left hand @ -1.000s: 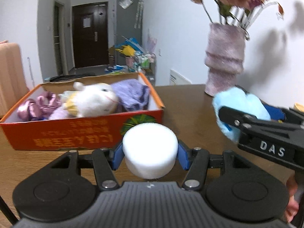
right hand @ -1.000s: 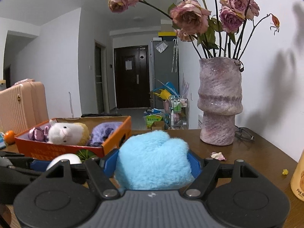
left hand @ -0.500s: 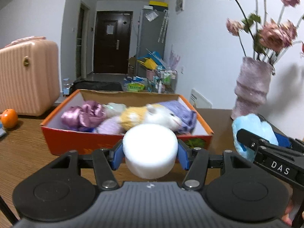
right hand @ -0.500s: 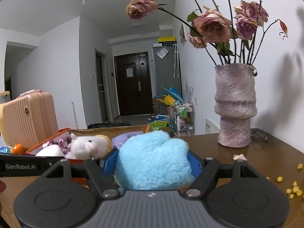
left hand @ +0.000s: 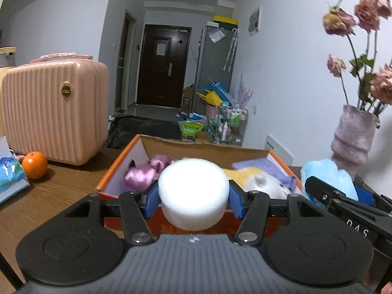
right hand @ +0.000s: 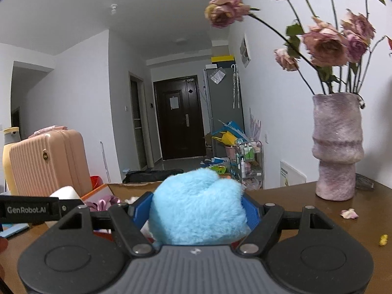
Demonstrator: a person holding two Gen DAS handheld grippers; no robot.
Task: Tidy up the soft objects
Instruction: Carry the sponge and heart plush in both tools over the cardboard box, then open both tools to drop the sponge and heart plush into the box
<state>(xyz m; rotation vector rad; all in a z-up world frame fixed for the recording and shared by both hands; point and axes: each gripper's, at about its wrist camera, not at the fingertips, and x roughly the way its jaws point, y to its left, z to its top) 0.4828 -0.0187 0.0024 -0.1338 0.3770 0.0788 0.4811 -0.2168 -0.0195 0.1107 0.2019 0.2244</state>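
Note:
My left gripper (left hand: 193, 197) is shut on a white foam cylinder (left hand: 193, 191) and holds it just above the near wall of the orange cardboard box (left hand: 115, 169). The box holds a purple satin scrunchie (left hand: 144, 174), a white and yellow plush (left hand: 259, 178) and a lavender cloth (left hand: 257, 165). My right gripper (right hand: 197, 212) is shut on a fluffy light-blue plush (right hand: 198, 208), also seen in the left wrist view (left hand: 325, 176), to the right of the box. The box edge (right hand: 98, 191) shows at left in the right wrist view.
A pink ribbed suitcase (left hand: 54, 107), an orange (left hand: 34, 164) and a blue packet (left hand: 9, 174) sit on the wooden table left of the box. A purple vase with dried roses (right hand: 336, 147) stands at the right by the wall. Petals (right hand: 349, 212) lie near it.
Both grippers have risen and moved toward the box with their objects; the foam cylinder now stands over the box's near wall, and the views look higher over the table.

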